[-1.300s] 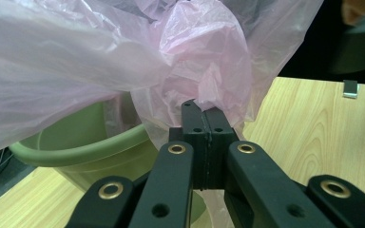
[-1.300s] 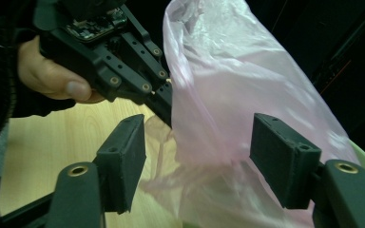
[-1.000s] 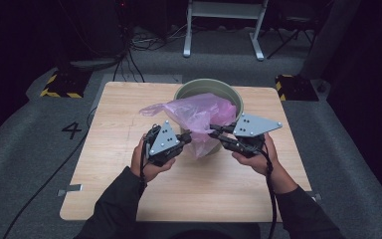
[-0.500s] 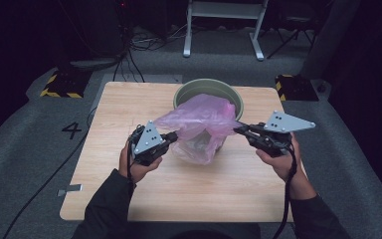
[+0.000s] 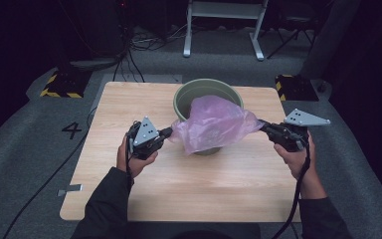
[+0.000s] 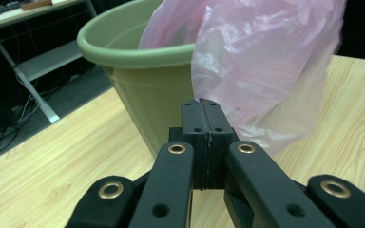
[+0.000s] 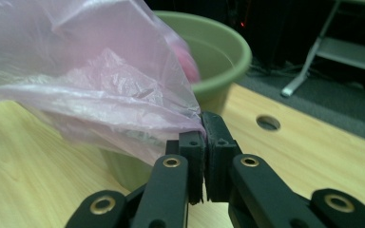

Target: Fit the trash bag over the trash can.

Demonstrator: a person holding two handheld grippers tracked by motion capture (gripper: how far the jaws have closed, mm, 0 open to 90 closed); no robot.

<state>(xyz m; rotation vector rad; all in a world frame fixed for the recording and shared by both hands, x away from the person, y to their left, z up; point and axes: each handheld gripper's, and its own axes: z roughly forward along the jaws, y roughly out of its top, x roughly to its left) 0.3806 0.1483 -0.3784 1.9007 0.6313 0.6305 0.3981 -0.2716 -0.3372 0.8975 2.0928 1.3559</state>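
Pink bag (image 5: 213, 124) gripped by left gripper (image 5: 169, 132) and right gripper (image 5: 262, 126), fingers clamped on opposite edges, stretched for lining green bucket (image 5: 189, 92).

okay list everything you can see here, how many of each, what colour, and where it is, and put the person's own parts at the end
Thin pink plastic bag: one, translucent pink, stretched between the two grippers, draped over the near rim of the bucket.
Round green plastic bucket: one, pale olive green, upright at the table's far middle.
Light wooden table: one, pale wood, centre of the grey floor.
Yellow-and-black striped blocks: two, on the floor by the table's far corners.
White metal frame: one, on the floor behind the table.
Left gripper: one, black, shut on the bag's left edge.
Right gripper: one, black, shut on the bag's right edge.
Hands: two, dark sleeves, near edge.
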